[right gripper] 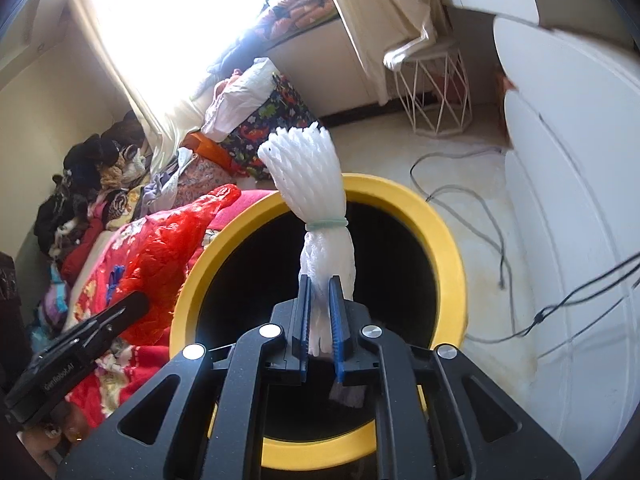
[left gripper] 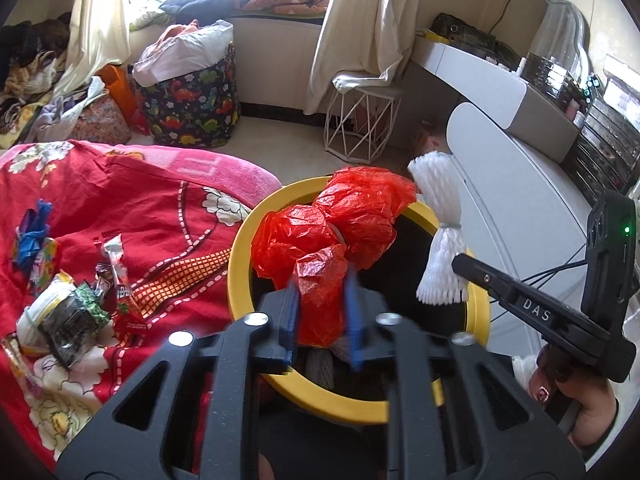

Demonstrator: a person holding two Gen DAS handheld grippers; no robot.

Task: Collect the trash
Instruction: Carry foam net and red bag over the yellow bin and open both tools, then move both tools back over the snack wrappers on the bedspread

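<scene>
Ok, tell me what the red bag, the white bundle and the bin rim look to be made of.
Red bag: thin plastic film, glossy, going by its crinkles and translucent shine. White bundle: probably foam netting, matte, with an open mesh pattern, cinched by a pale green band. Bin rim: smooth yellow hard plastic, likely, with an even, slightly satin surface.

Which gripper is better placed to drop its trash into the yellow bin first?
Right, probably. Its foam net hangs over the bin opening; the left gripper's red bag bulges across the rim.
</scene>
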